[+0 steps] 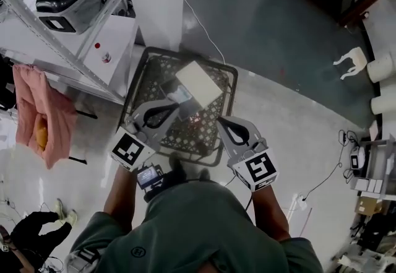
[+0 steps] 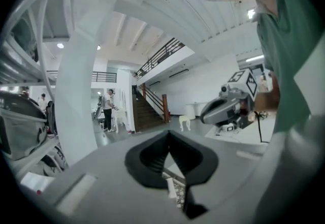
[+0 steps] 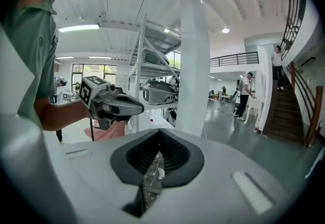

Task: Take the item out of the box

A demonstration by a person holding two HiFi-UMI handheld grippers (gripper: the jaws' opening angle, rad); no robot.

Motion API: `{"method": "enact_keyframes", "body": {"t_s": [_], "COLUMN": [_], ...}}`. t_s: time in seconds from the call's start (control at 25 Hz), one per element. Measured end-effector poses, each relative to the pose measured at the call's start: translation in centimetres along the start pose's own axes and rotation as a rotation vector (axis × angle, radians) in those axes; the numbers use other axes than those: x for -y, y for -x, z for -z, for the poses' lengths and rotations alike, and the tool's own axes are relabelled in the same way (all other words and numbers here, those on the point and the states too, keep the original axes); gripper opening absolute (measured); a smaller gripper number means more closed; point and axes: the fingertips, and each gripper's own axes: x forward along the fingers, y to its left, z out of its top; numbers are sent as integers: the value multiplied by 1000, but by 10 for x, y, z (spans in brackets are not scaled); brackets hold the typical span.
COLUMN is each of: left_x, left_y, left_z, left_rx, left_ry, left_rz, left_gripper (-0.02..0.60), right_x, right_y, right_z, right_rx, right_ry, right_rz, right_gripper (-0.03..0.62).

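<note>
Head view: left gripper [image 1: 177,106], right gripper [image 1: 220,121] extended over crate [image 1: 137,77].

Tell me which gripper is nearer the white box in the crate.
Left. In the head view the left gripper sits by the white box at its near-left edge, over the crate; the right gripper hangs short of its right corner.

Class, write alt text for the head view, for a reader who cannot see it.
Seen from above, a person in a green shirt points the left claw and the right claw into a black mesh crate on the floor, towards a pale flat box lying inside it. Metal shelving stands at the upper left.
</note>
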Motion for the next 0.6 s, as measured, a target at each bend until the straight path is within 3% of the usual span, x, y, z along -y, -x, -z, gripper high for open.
{"method": "enact_keyframes", "body": {"t_s": [0.32,0.6], "left_x": [-35,-47], "left_y": [-10,-23], "left_z": [22,36], "left_rx": [18,17], "left_ry": [14,45], "left_rz": [89,87], "left_gripper": [0,0], "right_x": [4,17], "right_y": [-33,-49], "right_z": [0,2], "right_rx": [-46,-53], "right_ry": [-23,-29], "right_rz": [80,71], "right_gripper": [8,8]}}
